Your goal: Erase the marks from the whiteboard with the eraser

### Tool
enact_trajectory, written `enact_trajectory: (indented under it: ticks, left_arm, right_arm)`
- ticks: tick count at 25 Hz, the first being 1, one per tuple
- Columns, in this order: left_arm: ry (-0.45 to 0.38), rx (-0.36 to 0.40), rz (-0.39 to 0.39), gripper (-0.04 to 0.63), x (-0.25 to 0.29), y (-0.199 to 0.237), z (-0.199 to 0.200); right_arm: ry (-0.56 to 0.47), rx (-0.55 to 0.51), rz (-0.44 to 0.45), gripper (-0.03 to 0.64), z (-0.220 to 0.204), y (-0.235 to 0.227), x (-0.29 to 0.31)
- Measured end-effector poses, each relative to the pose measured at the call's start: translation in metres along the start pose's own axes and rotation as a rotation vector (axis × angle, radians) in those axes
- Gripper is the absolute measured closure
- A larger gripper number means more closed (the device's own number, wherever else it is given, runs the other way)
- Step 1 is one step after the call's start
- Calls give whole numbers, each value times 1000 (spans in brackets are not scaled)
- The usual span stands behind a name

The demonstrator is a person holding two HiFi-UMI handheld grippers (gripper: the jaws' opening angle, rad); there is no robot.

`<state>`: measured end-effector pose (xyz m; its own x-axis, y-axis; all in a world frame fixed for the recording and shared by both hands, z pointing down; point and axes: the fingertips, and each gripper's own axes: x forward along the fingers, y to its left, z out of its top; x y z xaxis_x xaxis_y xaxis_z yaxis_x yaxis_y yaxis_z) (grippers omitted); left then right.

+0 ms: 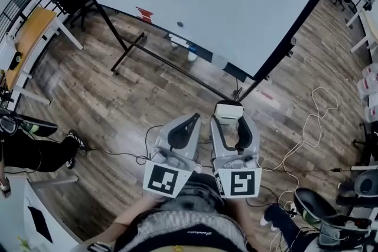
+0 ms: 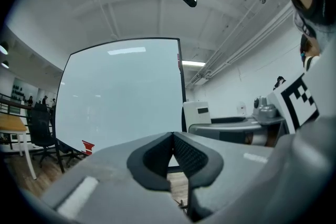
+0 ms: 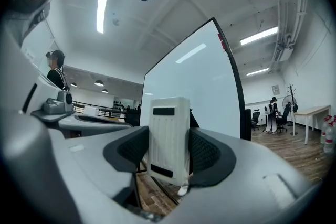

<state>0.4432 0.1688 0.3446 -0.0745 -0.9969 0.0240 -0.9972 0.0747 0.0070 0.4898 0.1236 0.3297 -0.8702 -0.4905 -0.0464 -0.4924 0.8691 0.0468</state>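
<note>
1. Right gripper view: the right gripper (image 3: 168, 165) is clamped on the eraser (image 3: 169, 136), its 2 pads pressing the eraser's narrow sides.
2. The eraser's long axis runs out along the jaws, so its far end stands past the fingertips and points toward the whiteboard (image 3: 205, 92). A ribbed white face with a dark slot looks back at the camera; I cannot tell where the wiping face is.
3. Left gripper view: the left gripper (image 2: 172, 157) is closed, pad against pad, with nothing between.
4. Head view: the 2 grippers sit side by side close to the person's body, above the wooden floor (image 1: 147, 91), with the eraser at the right one's tip.
5. The whiteboard stands on its frame well apart from both grippers, ahead of them.
6. A small dark spot (image 1: 180, 24) and a red mark (image 1: 143, 13) lie near the whiteboard's lower edge, the red one toward its lower left corner. Whether the red one is ink or a sticker is unclear.
7. Both marks lie forward and to the left of the eraser. My judgement is that the next move is a reach forward and leftward with the right gripper, which alone carries the tool.
</note>
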Motion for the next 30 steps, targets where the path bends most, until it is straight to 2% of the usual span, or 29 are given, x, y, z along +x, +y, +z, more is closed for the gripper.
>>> enact_trajectory:
  ticks: [6, 10, 15, 22, 28, 30]
  left_arm:
    - [-50, 45, -85, 592, 63, 54, 12]
    - [-49, 31, -147, 592, 106, 89, 20]
    - [-71, 82, -244, 592, 148, 116, 30]
    - [-36, 35, -295, 592, 187, 115, 17]
    - [-36, 17, -291, 592, 213, 99, 31]
    - [-55, 32, -294, 592, 219, 91, 39]
  right_arm:
    - [-24, -11, -77, 373, 0, -19, 73]
    - [-38, -22, -132, 373, 8, -34, 125]
    - [-62, -27, -229, 373, 14, -55, 163]
    - [-34, -30, -304, 373, 8, -89, 173]
    - [-31, -44, -311, 373, 22, -120, 182]
    - [-39, -53, -319, 373, 29, -131, 181]
